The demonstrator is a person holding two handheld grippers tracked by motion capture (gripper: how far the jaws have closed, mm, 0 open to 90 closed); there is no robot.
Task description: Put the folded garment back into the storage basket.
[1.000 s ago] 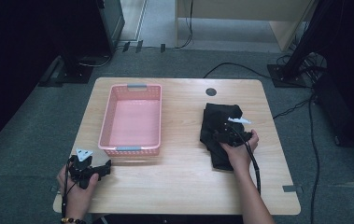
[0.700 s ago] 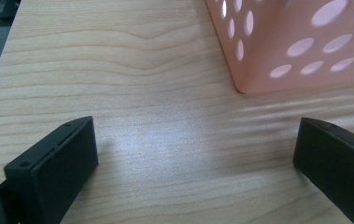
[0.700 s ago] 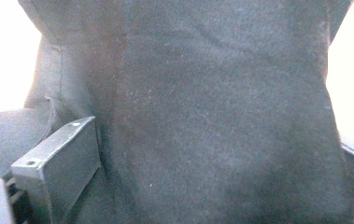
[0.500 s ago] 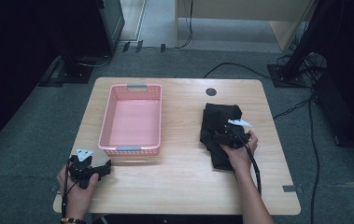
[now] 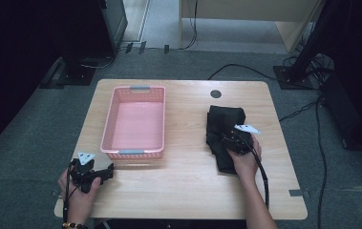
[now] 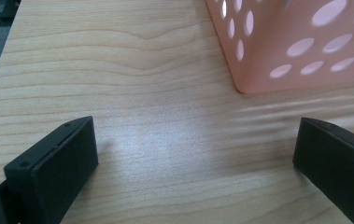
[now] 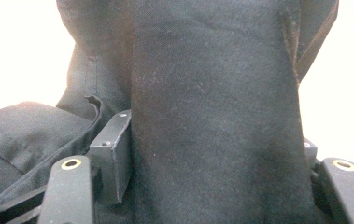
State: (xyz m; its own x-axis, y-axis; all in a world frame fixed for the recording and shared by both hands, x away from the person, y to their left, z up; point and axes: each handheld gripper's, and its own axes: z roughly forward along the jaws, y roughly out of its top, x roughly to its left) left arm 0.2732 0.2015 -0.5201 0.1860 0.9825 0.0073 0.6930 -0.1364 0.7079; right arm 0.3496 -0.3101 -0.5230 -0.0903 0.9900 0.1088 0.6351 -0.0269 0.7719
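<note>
You are working the right tongs (image 5: 230, 138) on the black folded cloth (image 5: 224, 125), which is lying on the surface (image 5: 188, 191) toward its right edge, about midway between the far and near edges. In the right gripper view a thick fold of that cloth (image 7: 212, 116) is running up between the two jaws; they have just been closing, and both are now pressing against the fabric. You are resting the left tongs (image 5: 103, 172) near the surface's near left corner, jaws standing wide apart over bare wood with nothing between them. The pink basket (image 5: 109, 125) is sitting just beyond them, well apart from the cloth.
</note>
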